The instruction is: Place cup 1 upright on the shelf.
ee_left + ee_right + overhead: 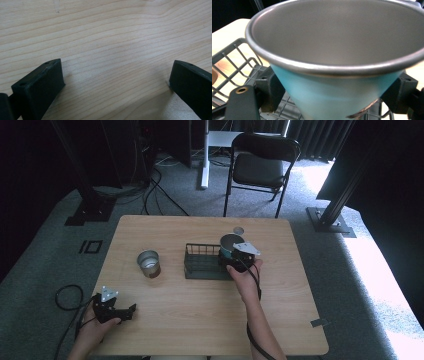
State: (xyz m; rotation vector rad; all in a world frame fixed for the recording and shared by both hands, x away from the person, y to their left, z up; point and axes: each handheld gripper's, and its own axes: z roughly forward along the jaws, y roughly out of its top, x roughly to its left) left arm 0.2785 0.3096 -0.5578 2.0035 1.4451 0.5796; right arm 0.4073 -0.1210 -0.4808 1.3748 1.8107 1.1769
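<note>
The right gripper (233,256) is clamped on a blue cup (231,245), its two black jaws pressed against the cup's tapering sides, as the right gripper view shows; the cup (337,75) stands upright between them, its grey metal rim wide and its inside bare, as far as I can see. Directly beneath and just behind this gripper lies the dark wire basket (202,262); the cup hangs over the basket's right end, and whether its base already touches the wire floor I cannot tell. A small round lid-like disc (238,230) sits on the table beyond the gripper, apart from the cup. Well off to the gripper's left, past the basket, a steel cup (148,262) stands alone on the wooden table (165,325).

The left gripper (120,312) rests low at the near corner; its jaws are spread wide with only bare wood (112,50) between them.

My reading: the blue cup is lifted and brought to the basket, so the carrying looks nearly done; what seems left is to lower it, let go, and perhaps fetch the steel cup after.
</note>
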